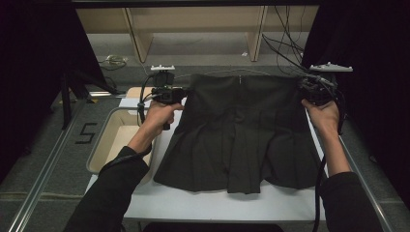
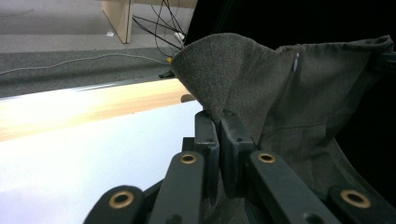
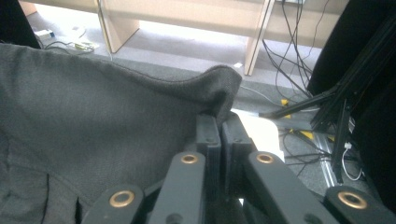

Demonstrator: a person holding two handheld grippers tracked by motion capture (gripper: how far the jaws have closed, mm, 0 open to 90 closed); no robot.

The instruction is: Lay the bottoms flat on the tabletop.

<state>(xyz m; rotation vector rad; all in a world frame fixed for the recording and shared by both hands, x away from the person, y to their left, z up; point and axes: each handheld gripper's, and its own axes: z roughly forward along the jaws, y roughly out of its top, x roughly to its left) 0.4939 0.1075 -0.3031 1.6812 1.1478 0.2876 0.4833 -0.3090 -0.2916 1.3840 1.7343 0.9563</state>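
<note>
A dark pleated skirt lies spread on the white table, its waistband at the far side and its hem toward me. My left gripper is shut on the left corner of the waistband; in the left gripper view that gripper pinches the skirt's raised fabric between closed jaws. At the other end, my right gripper is shut on the right corner of the waistband. In the right gripper view that gripper has its jaws pressed together on the skirt's edge.
A beige tub sits just left of the table beside my left forearm. Wooden shelf legs and loose cables stand on the floor beyond the table. Dark curtains hang on both sides.
</note>
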